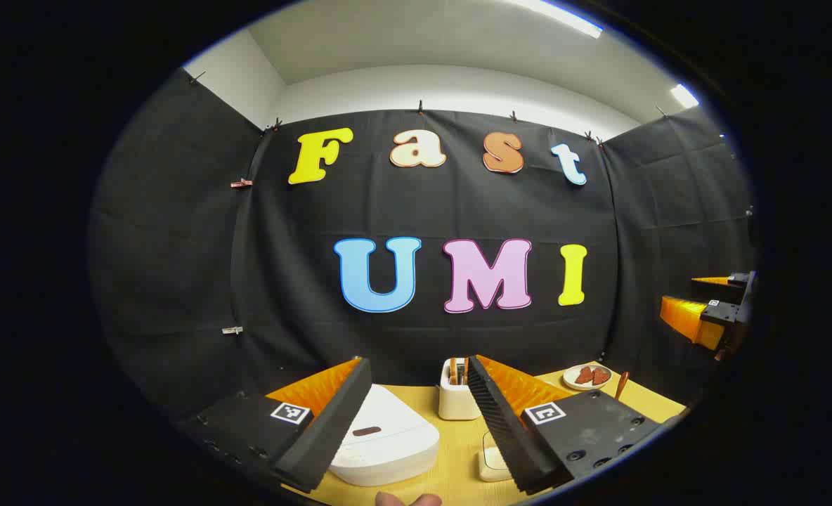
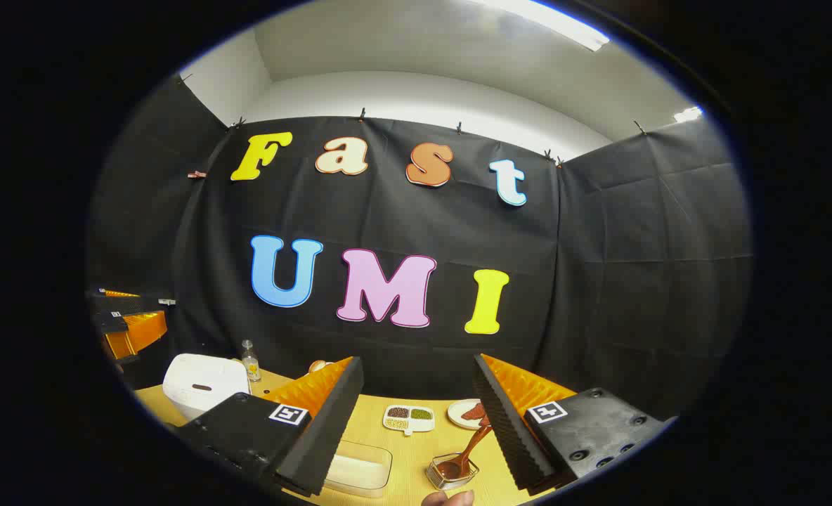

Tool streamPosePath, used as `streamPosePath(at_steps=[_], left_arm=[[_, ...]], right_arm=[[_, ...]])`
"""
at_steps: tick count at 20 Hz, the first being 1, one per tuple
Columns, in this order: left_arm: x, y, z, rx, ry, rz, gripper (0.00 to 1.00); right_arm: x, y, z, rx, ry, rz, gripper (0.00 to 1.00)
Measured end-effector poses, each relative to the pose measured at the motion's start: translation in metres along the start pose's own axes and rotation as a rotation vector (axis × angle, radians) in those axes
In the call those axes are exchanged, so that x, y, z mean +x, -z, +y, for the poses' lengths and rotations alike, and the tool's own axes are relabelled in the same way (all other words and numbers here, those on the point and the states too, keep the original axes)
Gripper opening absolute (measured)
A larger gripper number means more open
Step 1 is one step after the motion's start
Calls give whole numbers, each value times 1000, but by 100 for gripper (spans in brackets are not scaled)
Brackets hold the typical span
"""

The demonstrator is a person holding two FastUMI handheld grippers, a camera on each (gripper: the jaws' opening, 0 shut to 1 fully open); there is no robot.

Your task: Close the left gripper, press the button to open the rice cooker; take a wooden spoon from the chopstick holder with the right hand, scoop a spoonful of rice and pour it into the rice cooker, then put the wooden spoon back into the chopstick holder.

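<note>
Yellow surface [image 1: 451, 457] carries the closed white rice cooker [image 1: 388, 439] at 7 o'clock in the left gripper view, chopstick holder [image 1: 458, 400] just beyond. Left gripper [image 1: 416, 422] fingers spread wide, holding nothing; right gripper [image 2: 419, 425] likewise, above a rice container [image 2: 360, 471].

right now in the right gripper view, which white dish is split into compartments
The oblong dish, left of the round plate: its dark, pale and green fillings sit in separate sections. The round plate is undivided.
</note>
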State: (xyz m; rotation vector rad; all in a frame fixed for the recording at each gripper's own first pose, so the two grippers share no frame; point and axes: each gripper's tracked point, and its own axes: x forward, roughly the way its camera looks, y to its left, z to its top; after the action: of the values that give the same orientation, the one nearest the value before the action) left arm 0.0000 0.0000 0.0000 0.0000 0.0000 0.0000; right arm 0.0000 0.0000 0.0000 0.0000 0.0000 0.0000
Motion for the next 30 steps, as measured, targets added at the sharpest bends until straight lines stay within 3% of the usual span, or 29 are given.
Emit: streamPosePath(at_steps=[14,18,19,23,24,27,30], left_arm=[[3,3,-1,-1,8,2,95],[4,4,-6,-11,49,4,96],[6,4,-11,-19,82,12,92],[11,10,-15,-54,216,39,19],[12,10,-6,-53,224,34,9],[29,23,12,-46,292,70,7],[53,48,36,-50,357,177,7]], right_arm=[[1,4,0,-11,10,8,97],[3,3,2,-7,11,8,97],[4,2,2,-10,11,7,97],[5,4,4,-21,10,8,97],[5,4,5,-22,11,10,97],[5,8,5,-23,15,18,97],[6,14,4,-25,24,34,97]])
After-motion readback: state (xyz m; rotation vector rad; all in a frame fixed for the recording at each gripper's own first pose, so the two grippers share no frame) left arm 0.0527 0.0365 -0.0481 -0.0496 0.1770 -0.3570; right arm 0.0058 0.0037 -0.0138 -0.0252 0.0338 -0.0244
